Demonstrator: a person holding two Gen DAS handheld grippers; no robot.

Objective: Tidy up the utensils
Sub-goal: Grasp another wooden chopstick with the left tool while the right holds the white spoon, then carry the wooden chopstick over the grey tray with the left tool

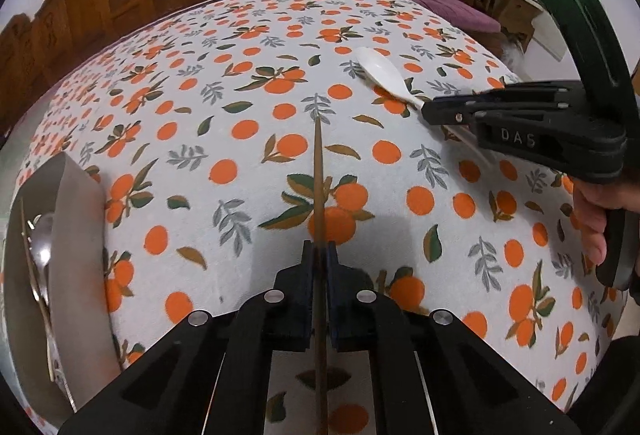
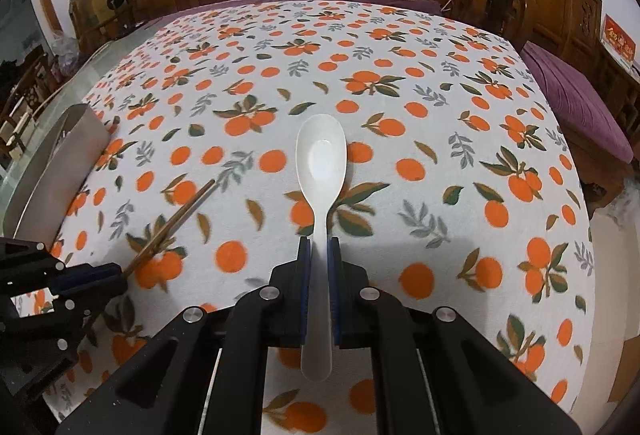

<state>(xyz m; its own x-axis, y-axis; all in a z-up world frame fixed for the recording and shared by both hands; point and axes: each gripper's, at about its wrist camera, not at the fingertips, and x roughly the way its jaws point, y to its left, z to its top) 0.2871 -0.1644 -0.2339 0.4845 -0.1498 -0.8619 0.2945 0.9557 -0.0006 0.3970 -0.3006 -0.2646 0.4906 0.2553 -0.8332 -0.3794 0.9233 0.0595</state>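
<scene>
The white glossy ceramic soup spoon point(image 2: 320, 171), likely slippery and fragile, is being pinched at mid-handle by the right gripper point(image 2: 319, 255) above the counter's middle, while the left gripper point(image 1: 319, 259) is clamping a thin, stiff brown wooden chopstick point(image 1: 318, 175).

1. Chopstick point(image 1: 318, 171): thin, brown wood, clamped near one end, pointing straight ahead above the cloth.
2. Spoon point(image 2: 320, 163): white, glossy, bowl up, handle pinched between pads.
3. Tray point(image 1: 76, 231): grey metal, left edge, holding utensils.
</scene>
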